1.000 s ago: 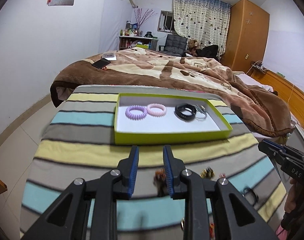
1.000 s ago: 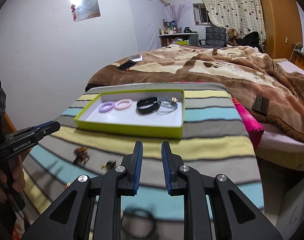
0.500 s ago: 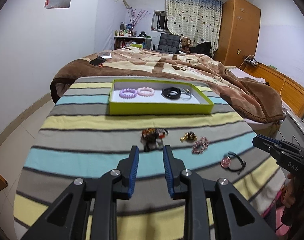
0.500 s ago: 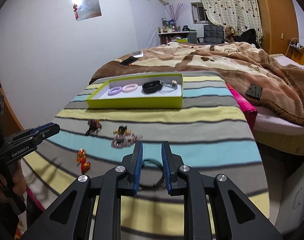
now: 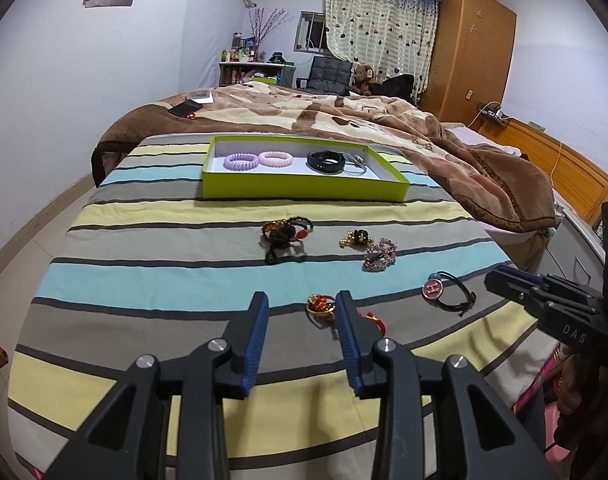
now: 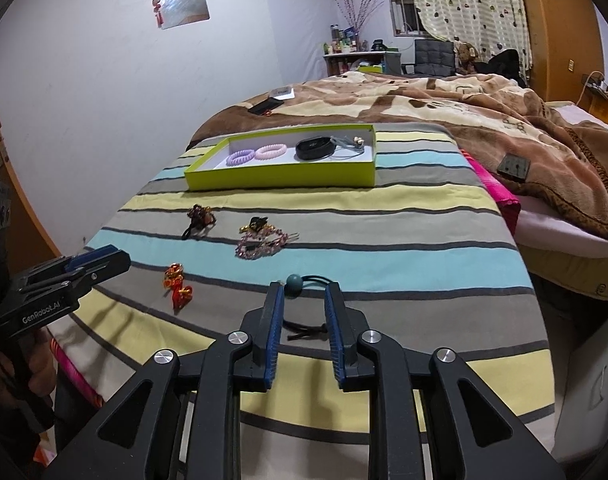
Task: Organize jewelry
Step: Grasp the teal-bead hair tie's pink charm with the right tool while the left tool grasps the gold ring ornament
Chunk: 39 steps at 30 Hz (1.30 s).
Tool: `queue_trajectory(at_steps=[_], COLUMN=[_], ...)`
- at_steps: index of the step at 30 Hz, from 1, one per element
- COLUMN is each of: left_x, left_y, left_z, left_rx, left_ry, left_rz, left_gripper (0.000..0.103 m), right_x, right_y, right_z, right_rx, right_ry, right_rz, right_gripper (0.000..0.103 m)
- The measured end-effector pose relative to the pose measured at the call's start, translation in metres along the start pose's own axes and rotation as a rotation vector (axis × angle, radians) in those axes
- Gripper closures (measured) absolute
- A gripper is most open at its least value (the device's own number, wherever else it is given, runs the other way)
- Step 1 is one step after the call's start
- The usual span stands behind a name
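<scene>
Lying beyond both grippers' parted, empty fingers point(image 5: 261, 320), which just widened, the green box point(image 5: 304, 190) holds four bands point(image 5: 242, 160).

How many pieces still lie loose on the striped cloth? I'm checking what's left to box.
5: beaded brown tie, gold-black clip, pink sequin bow, pink-button black tie, red-gold charm at the left tongs.

Both claws have drawn back from the green tray point(image 5: 304, 190) and, it seems, just been opening, nothing clamped.
</scene>
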<state>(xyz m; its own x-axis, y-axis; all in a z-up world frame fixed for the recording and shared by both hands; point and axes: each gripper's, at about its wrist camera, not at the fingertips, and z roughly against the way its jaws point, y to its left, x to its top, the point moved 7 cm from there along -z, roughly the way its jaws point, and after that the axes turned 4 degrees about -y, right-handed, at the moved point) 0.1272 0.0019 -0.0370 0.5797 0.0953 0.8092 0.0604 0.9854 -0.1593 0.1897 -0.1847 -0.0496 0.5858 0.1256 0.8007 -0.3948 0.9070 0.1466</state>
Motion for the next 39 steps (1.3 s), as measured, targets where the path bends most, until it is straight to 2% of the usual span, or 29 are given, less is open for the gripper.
queue_trajectory(at_steps=[2, 11, 21, 31, 36, 39], left_x=[-0.001, -0.008, -0.012, -0.012, -0.01, -0.01], left_y=[-0.001, -0.002, -0.005, -0.01, -0.006, -0.006], left_z=[-0.002, -0.016, -0.036, -0.049, -0.051, -0.051], left_rx=[-0.007, -0.026, -0.034, 0.017, 0.032, 0.037], left_ry=[0.005, 0.052, 0.103, 0.143, 0.153, 0.153], left_rz=[0.001, 0.029, 0.068, 0.052, 0.062, 0.054], left_gripper=[0.066, 0.062, 0.062, 0.062, 0.062, 0.063], right_x=[-0.001, -0.006, -0.011, -0.01, -0.011, -0.011], right_y=[0.002, 0.016, 0.018, 0.019, 0.015, 0.013], right_z=[-0.001, -0.016, -0.047, -0.053, -0.054, -0.053], right_rx=[0.005, 0.038, 0.026, 0.0, -0.016, -0.015], right_ry=[0.003, 0.037, 0.111, 0.129, 0.126, 0.127], right_rz=[0.005, 0.013, -0.022, -0.009, -0.009, -0.015], right_gripper=[0.071, 0.071, 0.071, 0.071, 0.088, 0.089])
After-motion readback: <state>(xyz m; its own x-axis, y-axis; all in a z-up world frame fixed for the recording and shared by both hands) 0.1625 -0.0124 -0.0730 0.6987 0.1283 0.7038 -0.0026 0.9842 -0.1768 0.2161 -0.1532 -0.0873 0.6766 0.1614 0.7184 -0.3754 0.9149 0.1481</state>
